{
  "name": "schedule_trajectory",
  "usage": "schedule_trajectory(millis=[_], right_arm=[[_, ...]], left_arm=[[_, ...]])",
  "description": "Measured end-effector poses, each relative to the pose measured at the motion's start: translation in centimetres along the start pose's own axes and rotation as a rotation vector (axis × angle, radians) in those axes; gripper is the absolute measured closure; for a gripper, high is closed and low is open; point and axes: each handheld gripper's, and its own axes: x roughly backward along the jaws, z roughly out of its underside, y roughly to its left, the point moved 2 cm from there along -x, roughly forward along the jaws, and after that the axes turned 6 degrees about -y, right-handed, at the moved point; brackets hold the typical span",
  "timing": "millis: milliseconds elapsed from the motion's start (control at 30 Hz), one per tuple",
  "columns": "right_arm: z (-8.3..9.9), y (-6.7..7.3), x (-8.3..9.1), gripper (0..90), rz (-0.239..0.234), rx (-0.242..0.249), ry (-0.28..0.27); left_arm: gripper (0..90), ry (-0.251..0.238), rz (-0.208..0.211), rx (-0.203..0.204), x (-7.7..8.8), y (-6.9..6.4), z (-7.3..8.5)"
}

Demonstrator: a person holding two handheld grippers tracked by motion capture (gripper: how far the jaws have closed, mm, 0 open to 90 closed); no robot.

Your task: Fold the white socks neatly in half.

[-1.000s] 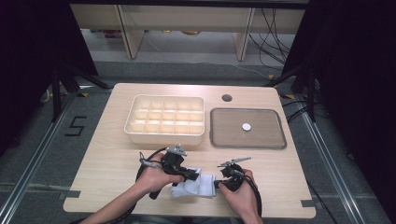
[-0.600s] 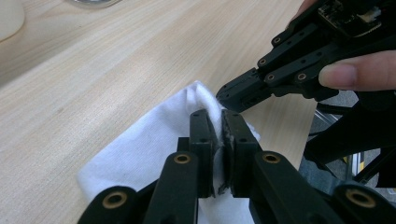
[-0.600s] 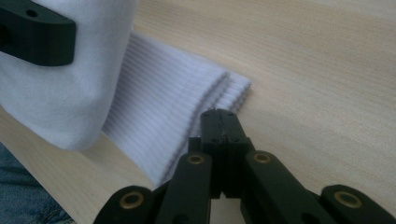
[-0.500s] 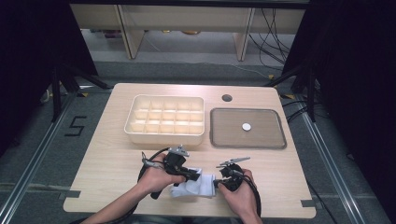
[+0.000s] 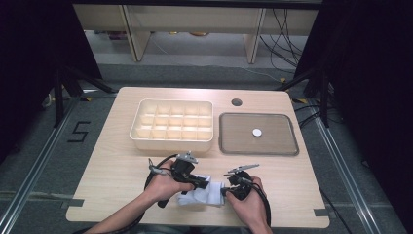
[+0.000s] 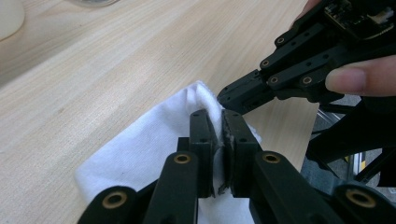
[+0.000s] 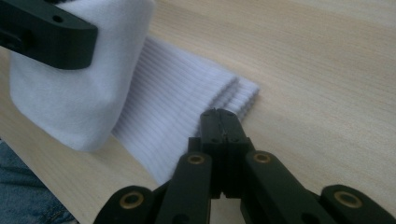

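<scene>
Left tongs (image 6: pixel 218 140) clamped on white sock (image 6: pixel 154 140), right tongs (image 7: pixel 223 122) closed at its ribbed cuff

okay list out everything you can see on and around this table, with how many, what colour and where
white ribbed sock: one, white, folded, near edge of the table between both grippers
compartment box: one, cream, many small cells, back left of the table
tray: one, grey-brown, shallow, right of the box
small disc: one, white, lying in the tray
table: one, light wood, with a round dark hole near its back edge
shelving: pale wood, beyond the table
left gripper: one, black, jaws closed on a raised fold of the sock
right gripper: one, black, jaws shut at the sock's ribbed cuff edge
hands: two, each holding a gripper, coming in from the near edge
</scene>
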Motion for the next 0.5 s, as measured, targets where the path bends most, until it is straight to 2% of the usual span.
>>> schedule_trajectory(millis=[100,133,267,500], right_arm=[[-0.03,0.13,-0.01,90.0,0.001,0.003,-0.001],[-0.01,0.03,-0.13,90.0,0.0,0.032,-0.015],[-0.06,0.2,-0.07,90.0,-0.001,0.008,-0.004],[-0.08,0.06,-0.16,90.0,-0.003,0.016,-0.011]], left_arm=[[83.1,0.007,0.006,0.0,0.0,0.03,-0.03],[83.1,0.007,-0.002,0.0,-0.02,0.02,-0.03],[83.0,0.016,-0.002,-0.001,-0.08,0.07,-0.04],[82.9,0.021,0.003,0.001,-0.2,0.0,-0.12]])
